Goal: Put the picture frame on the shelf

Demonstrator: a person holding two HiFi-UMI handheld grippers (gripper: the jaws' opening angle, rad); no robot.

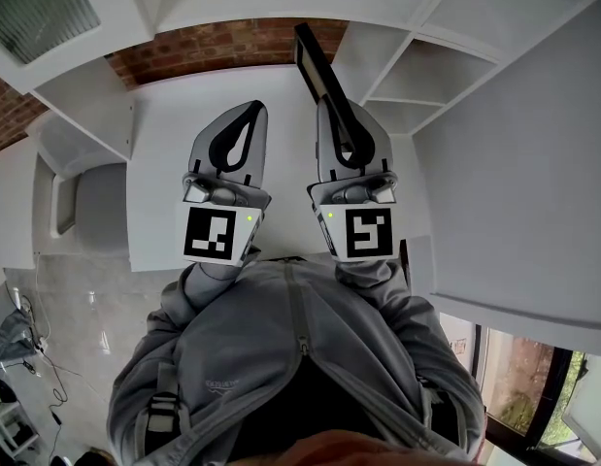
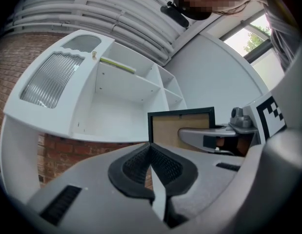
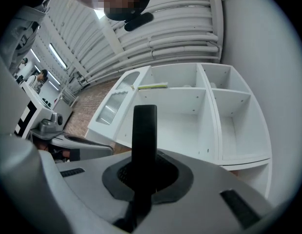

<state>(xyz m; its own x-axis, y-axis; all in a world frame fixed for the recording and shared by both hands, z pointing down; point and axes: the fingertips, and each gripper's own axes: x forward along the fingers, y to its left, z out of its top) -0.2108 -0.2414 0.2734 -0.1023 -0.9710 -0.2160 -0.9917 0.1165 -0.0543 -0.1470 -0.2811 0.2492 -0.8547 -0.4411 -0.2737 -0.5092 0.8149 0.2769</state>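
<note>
My right gripper (image 1: 336, 105) is shut on the black picture frame (image 1: 317, 66), which sticks up edge-on from its jaws toward the white shelf unit (image 1: 417, 76). From the right gripper view the picture frame (image 3: 144, 130) is a dark vertical bar in front of the open shelf compartments (image 3: 180, 116). My left gripper (image 1: 247, 115) is shut with nothing in it, held beside the right one. The left gripper view shows the frame's tan cardboard back (image 2: 170, 130) with its black rim, and the right gripper (image 2: 224, 135) clamped on it.
White shelf unit with several open cubbies (image 2: 121, 96) hangs against a red brick wall (image 1: 222, 42). A ribbed glass door (image 2: 53, 79) closes one cabinet section. A white panel wall (image 1: 533, 192) stands at the right. A person's grey jacket (image 1: 290, 357) fills the bottom of the head view.
</note>
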